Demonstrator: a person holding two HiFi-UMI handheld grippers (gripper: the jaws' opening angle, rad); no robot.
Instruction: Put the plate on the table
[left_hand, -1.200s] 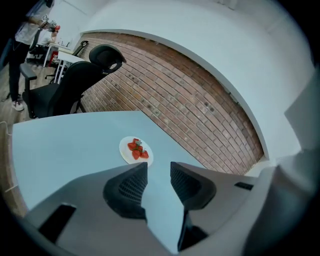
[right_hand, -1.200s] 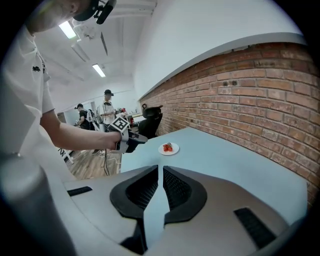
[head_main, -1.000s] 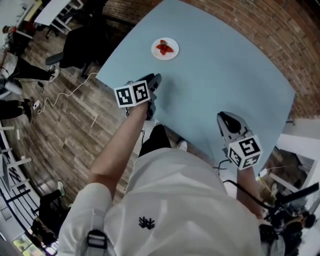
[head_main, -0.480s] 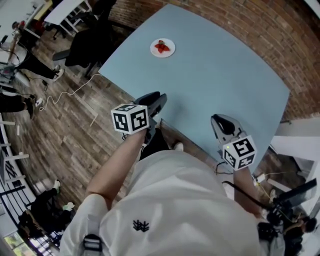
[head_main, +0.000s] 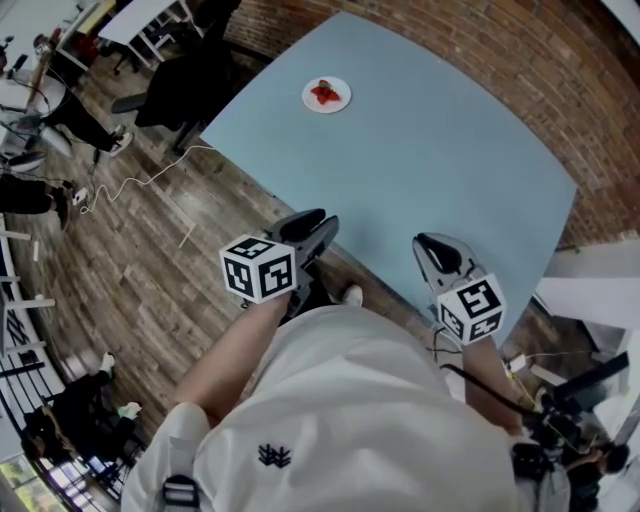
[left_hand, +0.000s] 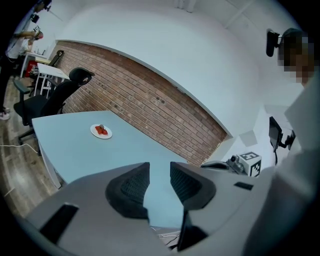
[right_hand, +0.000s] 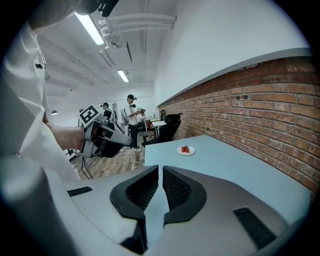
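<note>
A white plate (head_main: 326, 95) is set flat on the light blue table (head_main: 440, 150). It is found near the far left corner of the table, well apart from both grippers. Something small and red (head_main: 324, 93) is laid in the middle of the plate. What the red thing is cannot be told.

The left gripper (head_main: 318, 222) is held up at the near edge of the table, at the left end of that edge. Its two black pads (left_hand: 134, 182) are kept a little apart, and only the table top is seen through the gap. Nothing is held between them. A cube with square marks (head_main: 258, 268) is fixed on its back end.

The right gripper (head_main: 428, 245) is held over the near edge of the table too, more to the right end. Its pads (right_hand: 145, 189) are pressed almost together, with only a thin slit left. Nothing is pinched there. A second cube with marks (head_main: 470, 308) is seen behind it.

A brick wall (head_main: 520, 60) is seen along the far side of the table. A black chair (head_main: 190, 85) is stood by the left corner of the table. A white cable (head_main: 140, 185) is laid on the wooden floor (head_main: 130, 270) to the left of the table.
</note>
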